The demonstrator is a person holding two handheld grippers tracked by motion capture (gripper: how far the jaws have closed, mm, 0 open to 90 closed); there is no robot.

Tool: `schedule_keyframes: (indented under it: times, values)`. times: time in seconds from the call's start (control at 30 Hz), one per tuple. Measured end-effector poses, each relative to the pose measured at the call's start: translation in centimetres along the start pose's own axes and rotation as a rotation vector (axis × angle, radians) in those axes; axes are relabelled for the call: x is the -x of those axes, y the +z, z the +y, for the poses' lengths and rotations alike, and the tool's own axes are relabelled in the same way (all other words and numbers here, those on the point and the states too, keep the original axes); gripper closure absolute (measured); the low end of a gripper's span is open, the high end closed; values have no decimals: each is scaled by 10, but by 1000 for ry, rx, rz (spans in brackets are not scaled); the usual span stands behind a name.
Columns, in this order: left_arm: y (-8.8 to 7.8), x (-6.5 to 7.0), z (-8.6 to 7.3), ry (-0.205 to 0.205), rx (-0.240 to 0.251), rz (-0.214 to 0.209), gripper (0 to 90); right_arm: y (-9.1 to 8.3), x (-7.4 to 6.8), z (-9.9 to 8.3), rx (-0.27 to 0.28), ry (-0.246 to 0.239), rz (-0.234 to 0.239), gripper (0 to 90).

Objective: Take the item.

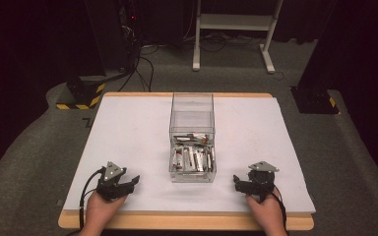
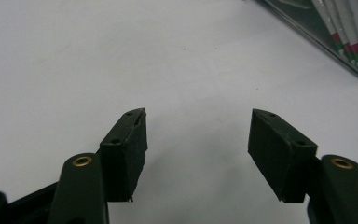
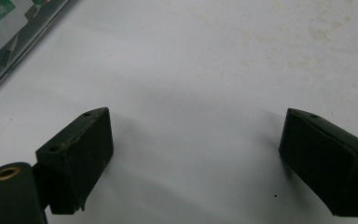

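Observation:
A clear plastic box [image 1: 192, 135] stands at the middle of the white table top [image 1: 128, 132], with several small white packets with red and green marks [image 1: 193, 158] lying in its near half. My left gripper [image 1: 130, 183] rests on the table near the front edge, left of the box, open and holding nothing. In the left gripper view its jaws stand wide apart over bare white surface, and a corner of the box [image 2: 354, 60] shows at the upper right. My right gripper [image 1: 237, 182] rests to the right of the box, open and holding nothing. The box edge [image 3: 23, 44] crosses the upper left of the right gripper view.
The table's wooden rim [image 1: 187, 222] runs along the front. Beyond the table lie grey carpet, a white frame stand [image 1: 234, 34], black cables [image 1: 140, 69] and a yellow-black striped base [image 1: 81, 96].

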State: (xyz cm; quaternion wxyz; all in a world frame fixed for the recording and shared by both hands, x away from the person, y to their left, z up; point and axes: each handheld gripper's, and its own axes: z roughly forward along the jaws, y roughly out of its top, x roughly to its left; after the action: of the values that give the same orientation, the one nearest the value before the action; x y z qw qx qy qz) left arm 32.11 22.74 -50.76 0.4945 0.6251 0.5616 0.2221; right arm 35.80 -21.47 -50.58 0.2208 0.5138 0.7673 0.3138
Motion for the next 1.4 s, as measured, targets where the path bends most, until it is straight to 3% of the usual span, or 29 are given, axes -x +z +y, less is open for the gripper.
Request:
schedule_keyframes:
  times: [0.2, 0.77, 1.07, 1.37, 1.4]
  values:
    - [-1, 3, 1, -21, 7, -14, 393, 0, 0, 0, -2, 0, 0, 96]
    - [-6, 15, 2, 36, 18, -66, 394, 0, 0, 0, -1, 0, 0, 96]
    - [-9, 21, 5, 26, 60, -71, 397, 0, 0, 0, -1, 0, 0, 96]
    - [-13, 29, 9, 35, 75, -96, 399, 0, 0, 0, -1, -1, 0, 96]
    - [-14, 29, 9, 51, 67, -99, 400, 0, 0, 0, 0, 0, 1, 96]
